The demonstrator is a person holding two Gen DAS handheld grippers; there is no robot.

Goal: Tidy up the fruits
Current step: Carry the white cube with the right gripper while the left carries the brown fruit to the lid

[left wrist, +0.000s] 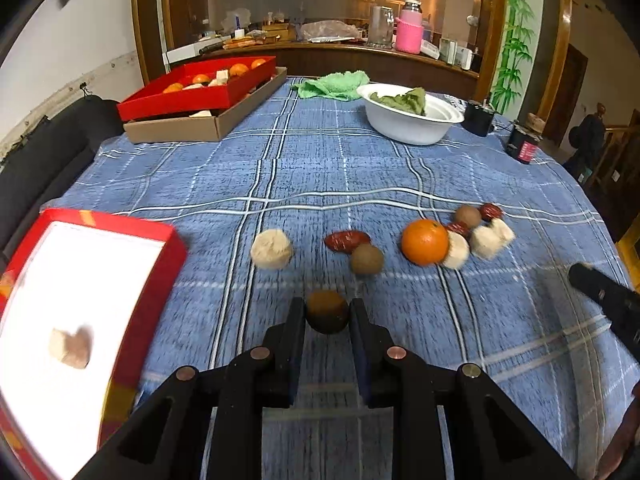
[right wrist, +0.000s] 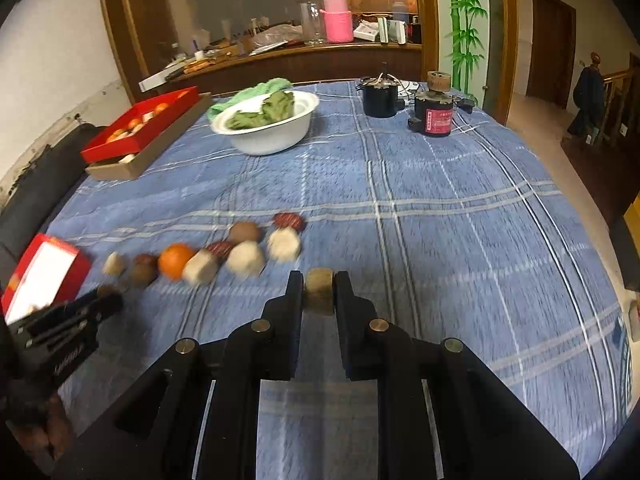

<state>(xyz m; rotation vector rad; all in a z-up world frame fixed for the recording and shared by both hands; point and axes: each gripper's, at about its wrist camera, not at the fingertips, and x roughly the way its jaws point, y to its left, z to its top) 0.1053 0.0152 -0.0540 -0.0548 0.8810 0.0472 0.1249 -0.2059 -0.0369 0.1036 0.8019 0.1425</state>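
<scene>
Low in the centre of each view, our left gripper [left wrist: 327, 312] pinches a small round brown fruit [left wrist: 327, 311] across its middle and our right gripper [right wrist: 319, 291] a pale tan cylindrical chunk [right wrist: 319, 290], both seemingly light, firm, roll-prone.
</scene>
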